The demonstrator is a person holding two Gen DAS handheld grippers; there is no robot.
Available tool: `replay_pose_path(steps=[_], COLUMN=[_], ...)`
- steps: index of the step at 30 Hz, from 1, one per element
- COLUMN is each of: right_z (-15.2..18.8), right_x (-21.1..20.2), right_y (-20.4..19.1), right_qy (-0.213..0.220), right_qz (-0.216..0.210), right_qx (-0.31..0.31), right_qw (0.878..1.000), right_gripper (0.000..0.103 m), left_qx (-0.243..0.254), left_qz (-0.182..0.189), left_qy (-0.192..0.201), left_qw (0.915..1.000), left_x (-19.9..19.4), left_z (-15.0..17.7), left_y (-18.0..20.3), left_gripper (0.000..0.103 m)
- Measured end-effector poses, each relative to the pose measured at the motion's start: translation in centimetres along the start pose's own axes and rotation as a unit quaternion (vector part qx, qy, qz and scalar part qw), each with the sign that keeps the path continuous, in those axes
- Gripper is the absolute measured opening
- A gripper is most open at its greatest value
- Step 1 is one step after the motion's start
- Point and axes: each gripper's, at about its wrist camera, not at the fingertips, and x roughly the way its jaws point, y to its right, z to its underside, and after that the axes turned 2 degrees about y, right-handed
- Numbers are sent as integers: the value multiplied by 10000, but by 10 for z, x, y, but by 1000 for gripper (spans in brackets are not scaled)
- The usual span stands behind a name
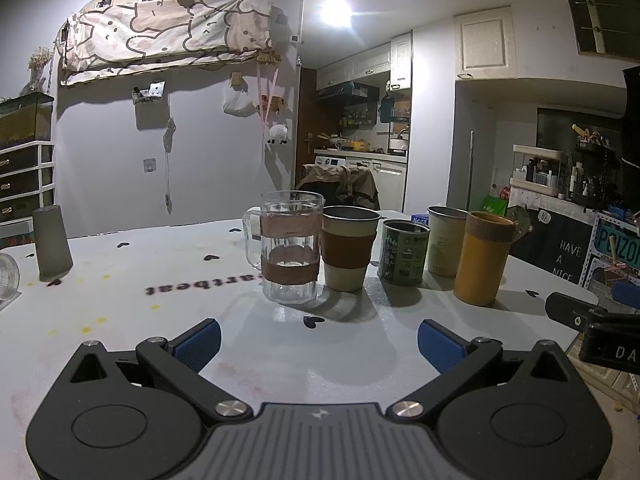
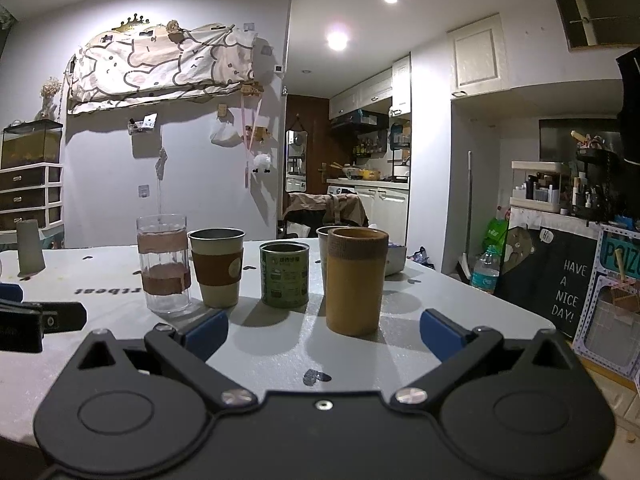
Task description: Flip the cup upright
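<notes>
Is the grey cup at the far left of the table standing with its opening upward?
No: the grey cup stands upside down on the table, its closed narrow end on top and its wide end down.

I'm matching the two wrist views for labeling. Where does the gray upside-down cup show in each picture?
Left wrist view: the gray cup stands far left on the white table, apart from the row of cups.
Right wrist view: the same cup sits small at the far left table edge.
Shared landmark: the glass mug with brown bands.
</notes>
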Motion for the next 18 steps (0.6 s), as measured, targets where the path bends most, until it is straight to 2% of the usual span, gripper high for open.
replay_pose_path(steps=[18], right_z=[-1], right_x=[1], right_y=[3], right_qy=[15], right_qz=[27], right_qx=[24], right_qw=[10000], right_gripper=[103], left_qx=[4], left_qz=[21], left_qy=[9], left_qw=[10000], left_x=[-1], left_z=[0], left_y=[0], left_gripper=[103])
